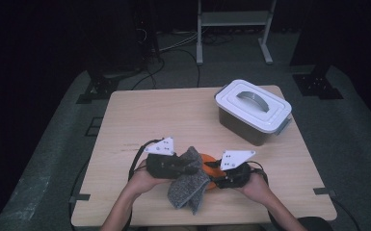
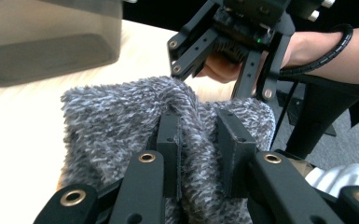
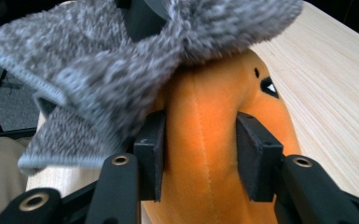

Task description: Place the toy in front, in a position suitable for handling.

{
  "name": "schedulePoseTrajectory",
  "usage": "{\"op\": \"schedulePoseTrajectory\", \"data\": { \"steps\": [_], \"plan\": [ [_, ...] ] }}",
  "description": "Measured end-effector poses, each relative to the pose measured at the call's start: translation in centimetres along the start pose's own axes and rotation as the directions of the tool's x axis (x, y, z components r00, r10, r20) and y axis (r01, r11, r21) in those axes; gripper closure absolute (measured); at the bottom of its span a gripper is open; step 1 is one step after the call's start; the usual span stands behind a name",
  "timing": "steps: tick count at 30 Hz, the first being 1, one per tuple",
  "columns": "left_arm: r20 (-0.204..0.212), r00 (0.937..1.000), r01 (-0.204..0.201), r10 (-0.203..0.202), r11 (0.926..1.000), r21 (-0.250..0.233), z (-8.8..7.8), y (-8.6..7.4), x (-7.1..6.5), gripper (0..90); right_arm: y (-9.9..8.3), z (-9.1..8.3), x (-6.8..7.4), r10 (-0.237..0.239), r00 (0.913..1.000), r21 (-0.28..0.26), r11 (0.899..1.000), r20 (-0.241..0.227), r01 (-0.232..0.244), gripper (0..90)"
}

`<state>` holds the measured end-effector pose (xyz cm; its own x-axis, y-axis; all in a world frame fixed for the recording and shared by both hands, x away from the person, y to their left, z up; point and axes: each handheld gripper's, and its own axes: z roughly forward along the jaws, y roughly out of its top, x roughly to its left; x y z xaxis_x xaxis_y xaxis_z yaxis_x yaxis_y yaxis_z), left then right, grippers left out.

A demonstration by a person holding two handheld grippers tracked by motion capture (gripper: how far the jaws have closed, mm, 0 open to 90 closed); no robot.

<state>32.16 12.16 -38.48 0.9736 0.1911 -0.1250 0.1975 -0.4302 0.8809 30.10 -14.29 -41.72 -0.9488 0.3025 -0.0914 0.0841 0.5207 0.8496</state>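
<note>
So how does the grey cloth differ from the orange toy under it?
The grey cloth is fuzzy, speckled and limp; the orange toy is smooth, plain-coloured and plump, with a stitched seam. The cloth drapes over the toy. The left tool pinches the cloth; the right tool straddles the toy. Both are soft fabric.

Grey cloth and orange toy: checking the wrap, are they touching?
Touching. The right gripper view shows the grey cloth draped directly on the orange toy.

Fuzzy grey cloth (image 1: 189,180) drapes over an orange plush toy (image 3: 214,140).
</note>
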Motion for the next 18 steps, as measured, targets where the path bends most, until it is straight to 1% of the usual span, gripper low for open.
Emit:
{"op": "schedulePoseTrajectory", "data": {
  "steps": [2, 5, 6, 8, 9, 12, 13, 15, 18],
  "plan": [
    [-0.023, 0.9995, 0.021, -0.021, 0.9997, -0.01, -0.7, -0.4, 0.5, 72.9, -0.1, -0.3, -0.3, 0.01, 0.9999, 0.001, 1.0, -0.003, -0.01, 56.5],
    [-0.059, 0.9969, 0.052, -0.052, 0.9986, -0.005, -1.4, -1.4, 1.3, 72.7, -0.4, -0.9, -0.9, 0.042, 0.9991, -0.007, 0.999, -0.011, -0.042, 57.0],
    [-0.074, 0.9955, 0.06, -0.059, 0.9982, 0.007, -1.6, -1.7, 1.5, 72.6, -0.6, -1.2, -1.1, 0.049, 0.9987, -0.008, 0.999, -0.013, -0.049, 57.3],
    [-0.083, 0.9936, 0.079, -0.077, 0.9968, 0.016, -1.8, -2.1, 1.9, 72.4, -0.9, -1.7, -1.5, 0.071, 0.9974, -0.014, 0.997, -0.013, -0.071, 57.5],
    [-0.08, 0.993, 0.088, -0.087, 0.9961, 0.008, -1.9, -2.2, 2.0, 72.4, -1.1, -2.0, -1.8, 0.081, 0.9966, -0.017, 0.997, -0.012, -0.081, 57.5],
    [-0.082, 0.9918, 0.097, -0.098, 0.9952, -0.013, -2.6, -2.3, 2.3, 72.5, -1.6, -2.8, -2.4, 0.111, 0.9938, -0.024, 0.994, -0.01, -0.111, 57.6],
    [-0.081, 0.9912, 0.103, -0.105, 0.9943, -0.028, -2.9, -2.4, 2.3, 72.4, -1.8, -3.0, -2.6, 0.119, 0.9928, -0.025, 0.993, -0.013, -0.119, 57.6],
    [-0.081, 0.9901, 0.111, -0.115, 0.9925, -0.053, -3.7, -2.4, 2.4, 72.5, -2.0, -3.2, -2.7, 0.128, 0.9917, -0.024, 0.991, -0.012, -0.128, 57.8],
    [-0.097, 0.9875, 0.117, -0.124, 0.99, -0.08, -4.7, -2.5, 2.4, 72.5, -2.1, -3.3, -2.8, 0.128, 0.9917, -0.021, 0.992, -0.013, -0.128, 58.7]
  ]
}}
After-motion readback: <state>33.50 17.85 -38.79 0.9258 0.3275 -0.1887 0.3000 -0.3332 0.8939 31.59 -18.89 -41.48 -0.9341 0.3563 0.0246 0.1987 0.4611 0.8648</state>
